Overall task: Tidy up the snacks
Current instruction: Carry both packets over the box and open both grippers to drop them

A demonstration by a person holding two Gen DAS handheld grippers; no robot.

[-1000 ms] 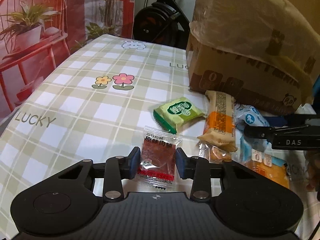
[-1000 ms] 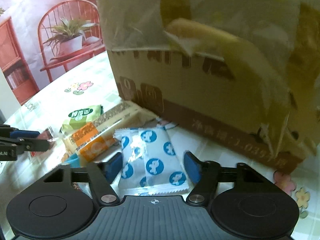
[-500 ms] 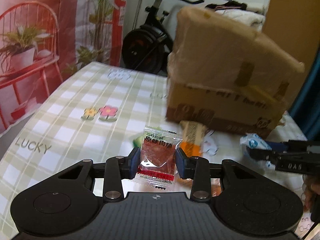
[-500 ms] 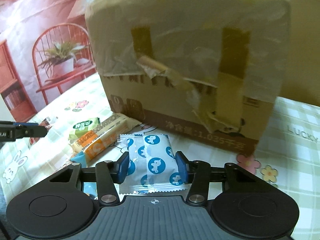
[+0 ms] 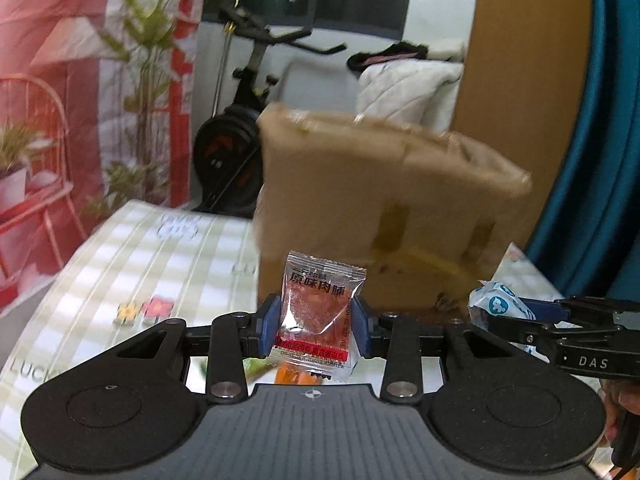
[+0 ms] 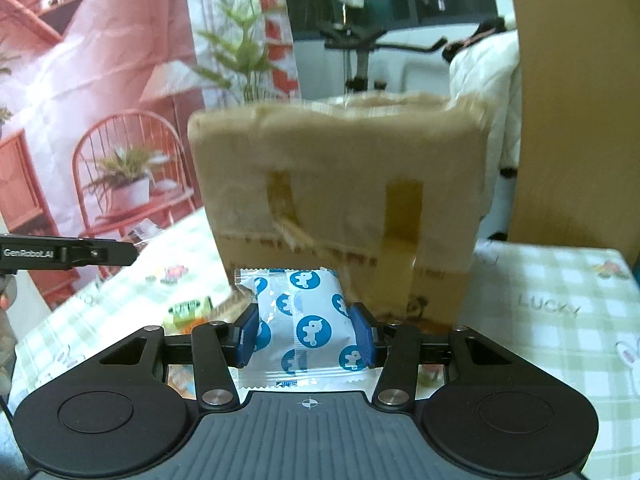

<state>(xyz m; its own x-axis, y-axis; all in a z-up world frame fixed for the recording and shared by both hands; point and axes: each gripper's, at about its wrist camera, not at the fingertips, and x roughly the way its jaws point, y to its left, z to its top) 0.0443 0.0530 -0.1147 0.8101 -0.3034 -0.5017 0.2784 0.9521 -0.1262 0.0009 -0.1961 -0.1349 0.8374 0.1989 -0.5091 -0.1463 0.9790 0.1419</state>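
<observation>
The left hand-held gripper (image 5: pixel 314 330) pinches a clear red jerky packet (image 5: pixel 318 312) between its blue pads, holding it upright and clear of the tabletop (image 5: pixel 120 272), with the packet's top edge standing in front of the lower face of the cardboard box (image 5: pixel 360 200). The right hand-held gripper (image 6: pixel 307 338) pinches a white pouch (image 6: pixel 306 320) printed with blue dots; its jaws have just been closing on that pouch, whose sides now bulge between the pads. The pouch is also lifted off the tabletop, in front of the box's taped front wall. From the left wrist camera the right hand-held gripper enters at the right edge, with the white pouch at its tip, just beside the box's lower right corner. From the right wrist camera one finger of the left hand-held gripper reaches in from the left edge, well apart from the pouch. The box stands on a green-and-white checked cloth printed with flowers and the word LUCKY. A green packet (image 6: pixel 188 310) lies on the cloth left of the box, partly hidden behind the right gripper, and a scrap of orange wrapper (image 5: pixel 294 374) shows under the left one. An exercise bike (image 5: pixel 240 128) stands behind the tabletop.
</observation>
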